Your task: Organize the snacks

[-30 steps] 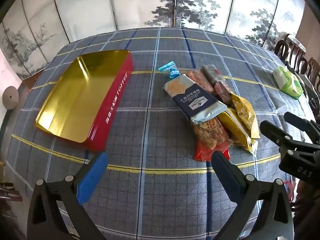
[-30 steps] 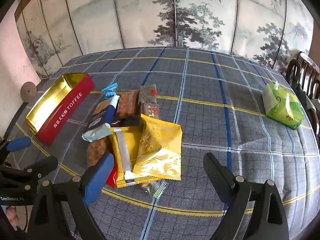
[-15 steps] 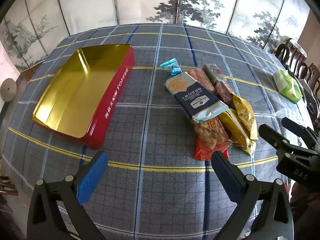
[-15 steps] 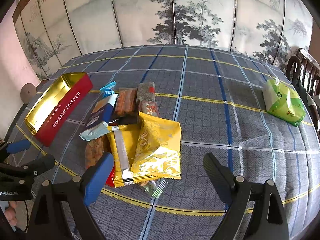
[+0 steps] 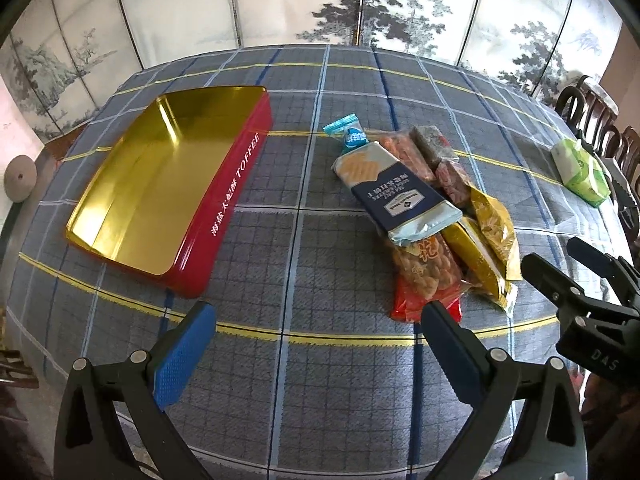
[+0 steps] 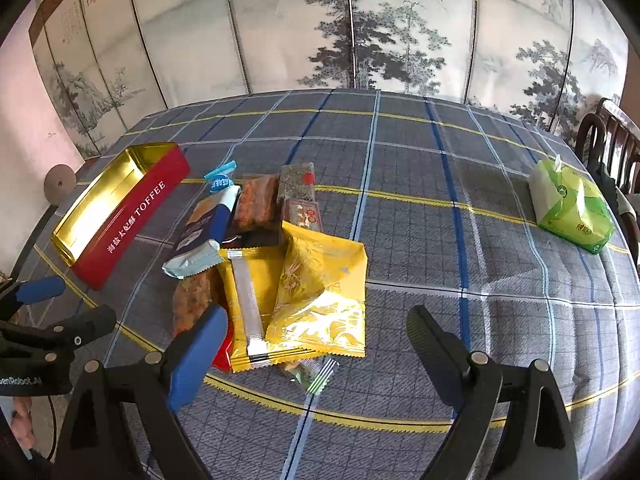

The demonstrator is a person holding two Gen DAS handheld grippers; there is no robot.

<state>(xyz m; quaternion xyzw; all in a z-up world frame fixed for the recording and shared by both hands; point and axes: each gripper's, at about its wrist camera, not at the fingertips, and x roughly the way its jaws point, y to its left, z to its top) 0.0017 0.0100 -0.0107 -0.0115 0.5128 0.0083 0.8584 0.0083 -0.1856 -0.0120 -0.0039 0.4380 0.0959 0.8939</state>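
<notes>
Both grippers hover above the surface, nothing picked yet. The left gripper point(image 5: 318, 330) stands wide open and empty at the bottom of its view; the right gripper point(image 6: 316, 334) is just as wide and empty, low in its frame with the snack pile point(image 6: 276, 256) right ahead. The red toffee tin point(image 5: 168, 184) sits lidless and bare at left centre of the left view, well apart from the pile.

Judging the step: a first pick from the heap. The yellow packet point(image 6: 320, 292) lies on top and nearest the right gripper, so it looks the easiest start. Pinch a crimped edge rather than the puffed middle, lift straight up so the packets beneath don't drag along, then carry it across to the tin.

The surface wears a grey plaid cloth point(image 6: 440, 208) with yellow and blue lines. A green tissue pack point(image 6: 572, 212) rests at far right, dark wooden chairs point(image 6: 612, 140) behind it, and a painted folding screen point(image 6: 360, 32) of pines fills the background.
</notes>
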